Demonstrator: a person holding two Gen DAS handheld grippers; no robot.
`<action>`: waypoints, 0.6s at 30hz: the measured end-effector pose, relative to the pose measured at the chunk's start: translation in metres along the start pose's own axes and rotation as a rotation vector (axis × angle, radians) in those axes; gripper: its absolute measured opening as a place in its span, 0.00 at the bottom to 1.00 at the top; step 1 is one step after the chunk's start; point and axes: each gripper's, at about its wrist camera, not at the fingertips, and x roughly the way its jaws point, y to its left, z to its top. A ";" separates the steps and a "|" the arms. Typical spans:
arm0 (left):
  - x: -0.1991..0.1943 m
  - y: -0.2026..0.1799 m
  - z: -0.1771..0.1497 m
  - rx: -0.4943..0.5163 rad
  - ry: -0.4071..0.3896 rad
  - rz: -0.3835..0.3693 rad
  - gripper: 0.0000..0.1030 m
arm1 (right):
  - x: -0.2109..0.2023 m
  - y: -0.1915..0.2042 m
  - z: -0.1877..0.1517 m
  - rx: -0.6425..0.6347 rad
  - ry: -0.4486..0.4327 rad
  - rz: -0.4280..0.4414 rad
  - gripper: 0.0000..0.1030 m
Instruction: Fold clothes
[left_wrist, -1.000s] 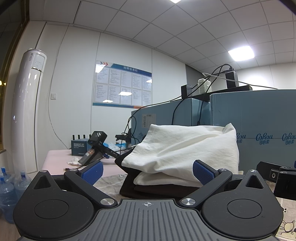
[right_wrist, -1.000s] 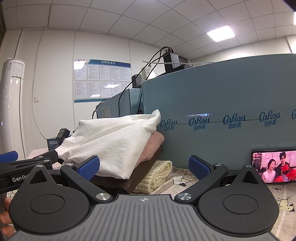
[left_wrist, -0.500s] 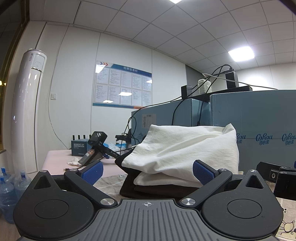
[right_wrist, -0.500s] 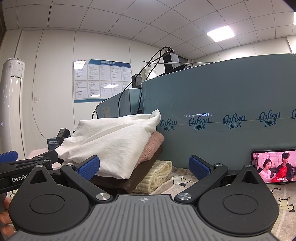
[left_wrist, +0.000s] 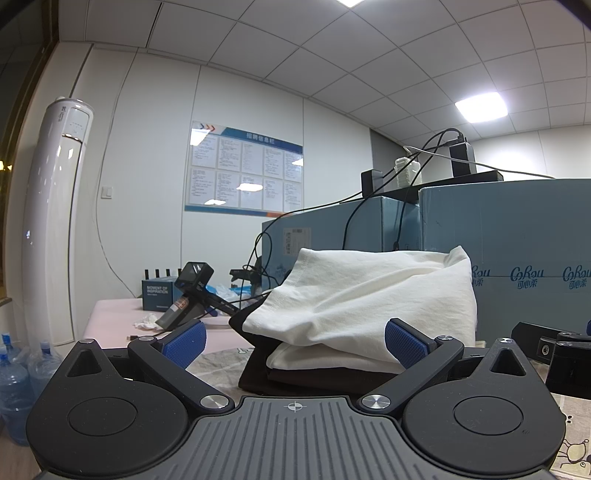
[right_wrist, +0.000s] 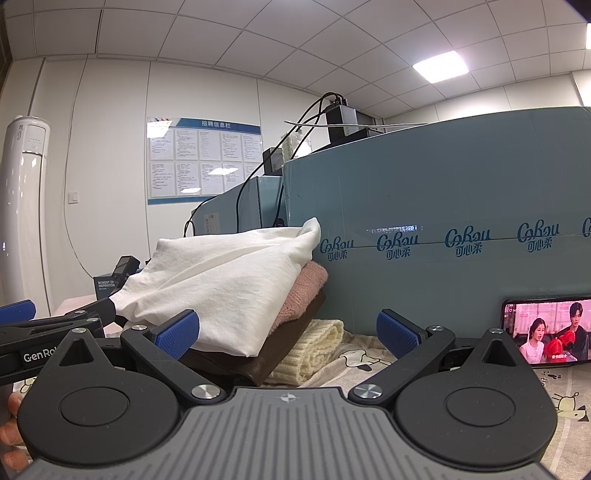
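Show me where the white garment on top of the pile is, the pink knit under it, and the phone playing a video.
white garment (right_wrist: 229, 280), right wrist view, middle of its top fold.
pink knit (right_wrist: 304, 291), right wrist view, its exposed folded edge.
phone (right_wrist: 546, 332), right wrist view, centre of its lit screen.

I see both views evenly lit by ceiling panels (left_wrist: 480, 106), one glaring white at upper right. Focus is sharp. Fisheye bends the walls, corners go black, and the notice board (right_wrist: 204, 159) carries reflected glare.
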 end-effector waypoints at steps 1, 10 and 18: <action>0.000 0.000 0.000 0.000 0.000 0.000 1.00 | 0.000 0.000 0.000 0.000 0.000 0.000 1.00; -0.001 0.000 0.000 -0.001 0.000 0.001 1.00 | 0.000 0.000 0.000 0.000 0.000 0.000 1.00; -0.002 0.000 0.001 -0.001 0.000 0.000 1.00 | 0.000 0.000 0.000 0.001 0.000 0.000 1.00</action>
